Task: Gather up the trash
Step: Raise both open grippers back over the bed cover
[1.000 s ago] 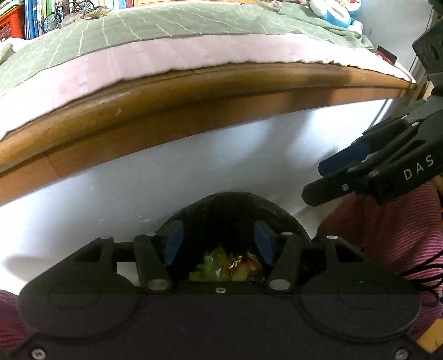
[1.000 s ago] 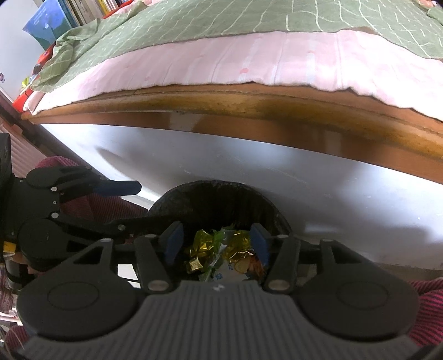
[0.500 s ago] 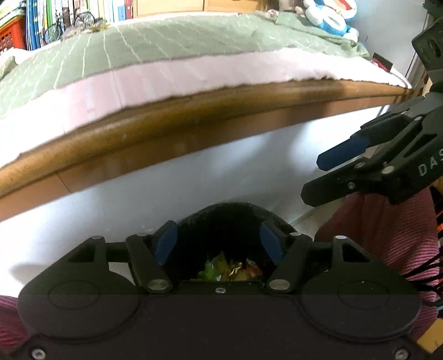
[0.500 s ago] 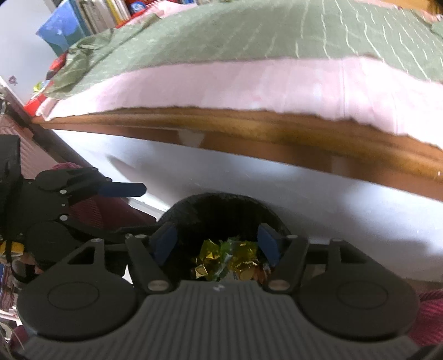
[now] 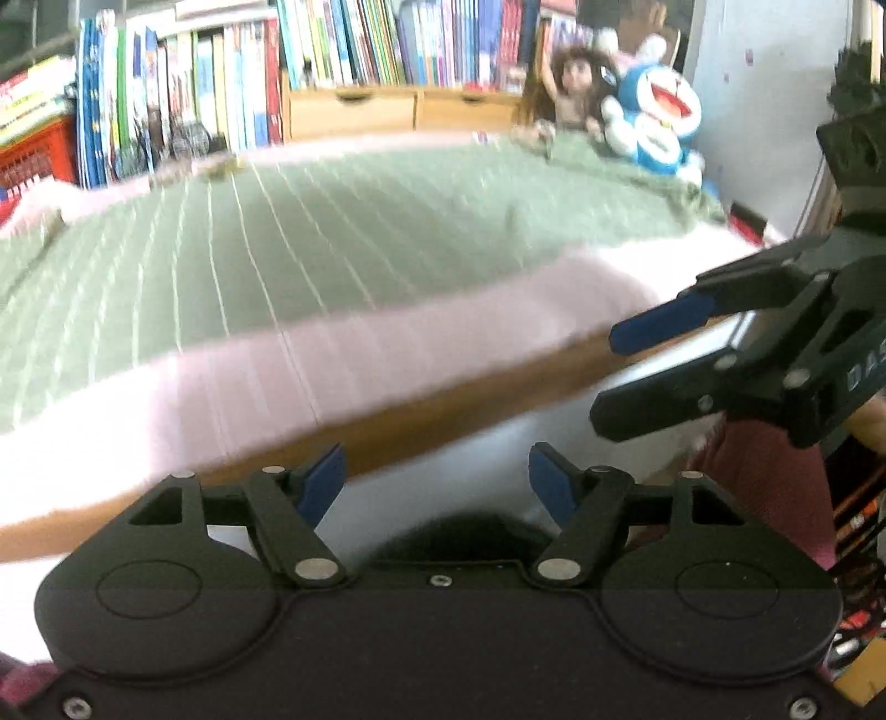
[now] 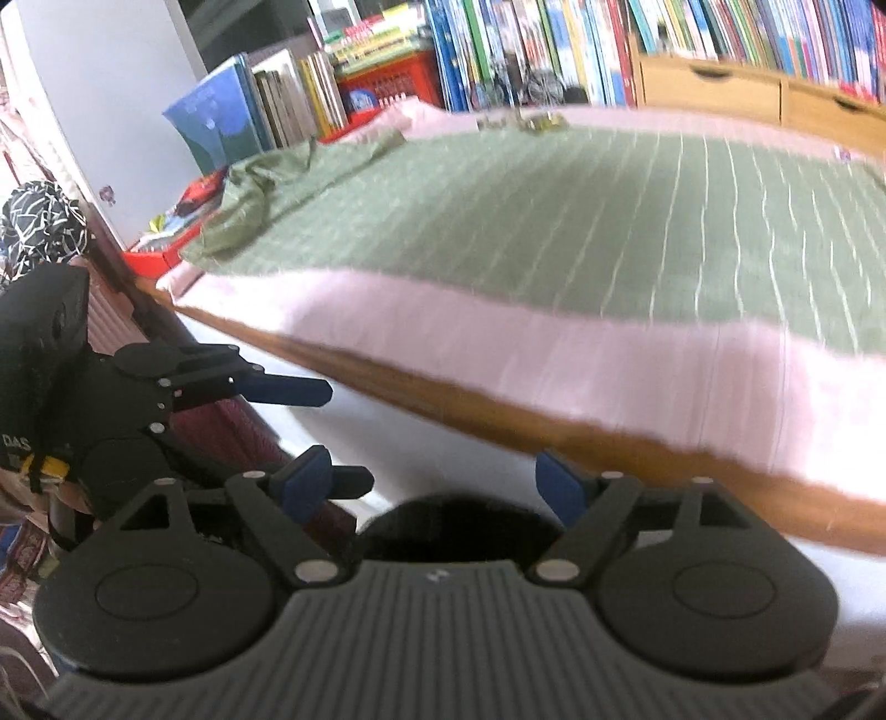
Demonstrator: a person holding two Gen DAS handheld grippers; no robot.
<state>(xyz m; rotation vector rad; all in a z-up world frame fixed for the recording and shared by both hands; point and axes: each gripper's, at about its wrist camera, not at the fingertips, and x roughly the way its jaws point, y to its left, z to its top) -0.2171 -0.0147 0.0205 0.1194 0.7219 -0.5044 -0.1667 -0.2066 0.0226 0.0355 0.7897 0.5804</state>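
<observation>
The trash bin (image 6: 454, 523) is the dark rounded thing low in both wrist views, at 6 o'clock, half hidden behind each gripper's body; only its black rim shows, and its inside cannot be seen. It stands on the floor, close to the white side panel under the bed frame (image 6: 498, 421).

The left gripper (image 5: 437, 482) has nothing between its blue pads, and its jaws are opening. The right gripper (image 6: 434, 482) is also empty and its jaws are opening too. The two grippers are near each other above the bin, each one visible in the other's view.

As a judgement, one round of dropping looks finished, since both jaws are released over the bin. The task is probably not complete: on the far part of the bed, at about 12 o'clock in the right view, some small shiny scraps (image 6: 526, 122) lie at the edge of the green blanket (image 6: 554, 232). They are blurred, so I cannot tell surely that they are wrappers, but they look like the next trash to collect.

For writing, the letters "DAS" are readable in white on the side of each gripper. The book spines on the bookshelf (image 5: 354, 50) are too blurred to read. A blue plush toy (image 5: 659, 116) sits at 1 o'clock in the left view.
</observation>
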